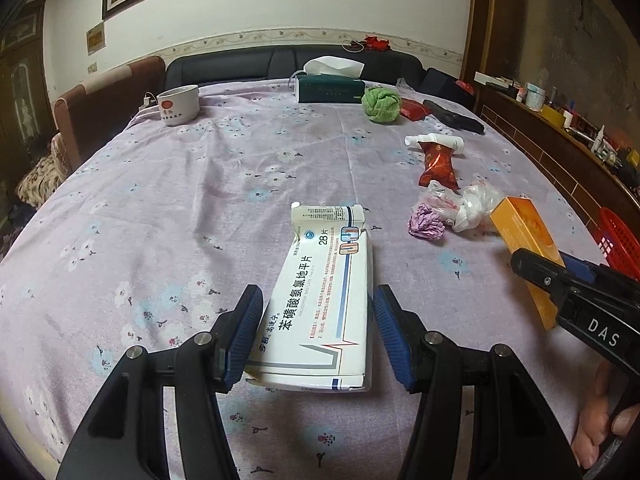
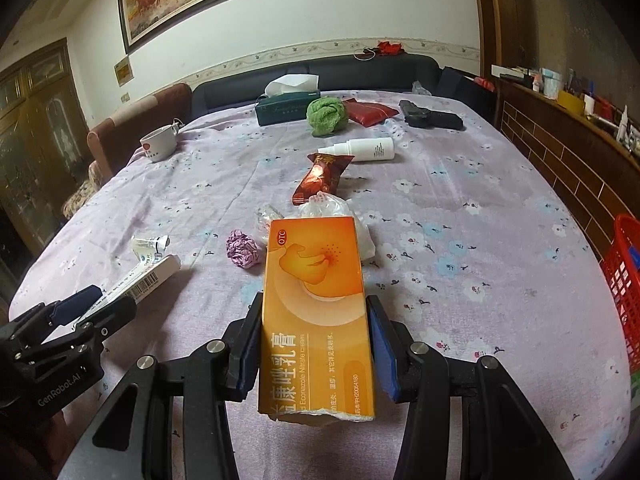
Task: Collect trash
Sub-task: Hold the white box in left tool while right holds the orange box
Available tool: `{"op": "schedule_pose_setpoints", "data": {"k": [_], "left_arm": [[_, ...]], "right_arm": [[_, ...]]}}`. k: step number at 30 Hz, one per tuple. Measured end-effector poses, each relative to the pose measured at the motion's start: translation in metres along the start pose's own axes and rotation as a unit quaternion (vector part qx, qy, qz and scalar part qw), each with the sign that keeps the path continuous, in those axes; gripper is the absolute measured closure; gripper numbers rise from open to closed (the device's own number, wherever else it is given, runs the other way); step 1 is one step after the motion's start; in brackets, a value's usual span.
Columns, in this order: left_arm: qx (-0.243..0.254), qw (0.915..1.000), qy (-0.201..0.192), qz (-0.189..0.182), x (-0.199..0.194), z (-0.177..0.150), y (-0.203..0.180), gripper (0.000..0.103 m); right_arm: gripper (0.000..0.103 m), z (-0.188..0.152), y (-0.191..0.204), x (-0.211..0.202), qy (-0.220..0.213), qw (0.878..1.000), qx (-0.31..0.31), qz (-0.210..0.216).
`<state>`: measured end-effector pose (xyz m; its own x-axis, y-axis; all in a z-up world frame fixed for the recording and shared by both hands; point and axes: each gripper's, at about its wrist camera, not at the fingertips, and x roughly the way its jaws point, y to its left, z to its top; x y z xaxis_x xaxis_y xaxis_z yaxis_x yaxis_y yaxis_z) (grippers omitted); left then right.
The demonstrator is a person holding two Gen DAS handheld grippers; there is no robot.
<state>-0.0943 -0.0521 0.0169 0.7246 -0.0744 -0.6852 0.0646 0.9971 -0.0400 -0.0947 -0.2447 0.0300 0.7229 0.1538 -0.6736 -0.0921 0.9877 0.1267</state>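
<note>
My left gripper point(image 1: 316, 300) is shut on a white medicine box point(image 1: 324, 304) with its end flap open, held just above the purple flowered bedsheet point(image 1: 200, 200). The right wrist view shows that gripper point(image 2: 108, 298) and the white box point(image 2: 154, 274) at the left. My right gripper point(image 2: 314, 304) is shut on an orange cream box point(image 2: 316, 300), pads pressing both long sides; its near end is torn. In the left wrist view the right gripper point(image 1: 548, 268) and the orange box point(image 1: 524, 228) sit at the right edge.
On the sheet lie a purple paper ball point(image 2: 243, 249), crumpled clear plastic point(image 2: 324, 206), a red snack wrapper point(image 2: 322, 178), a white spray bottle point(image 2: 360, 149), a green towel point(image 2: 326, 115), a tissue box point(image 2: 286, 110) and a cup point(image 2: 159, 145). A red basket point(image 2: 624, 288) stands at the right.
</note>
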Motion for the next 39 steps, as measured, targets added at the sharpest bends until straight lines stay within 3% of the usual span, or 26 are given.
{"op": "schedule_pose_setpoints", "data": {"k": [39], "left_arm": [[0.006,1.0,-0.003,0.002,-0.0023,0.0007,-0.0037,0.047]], "right_arm": [[0.052,-0.0013,-0.0022,-0.0015,-0.004,1.0,0.003,0.0]]}}
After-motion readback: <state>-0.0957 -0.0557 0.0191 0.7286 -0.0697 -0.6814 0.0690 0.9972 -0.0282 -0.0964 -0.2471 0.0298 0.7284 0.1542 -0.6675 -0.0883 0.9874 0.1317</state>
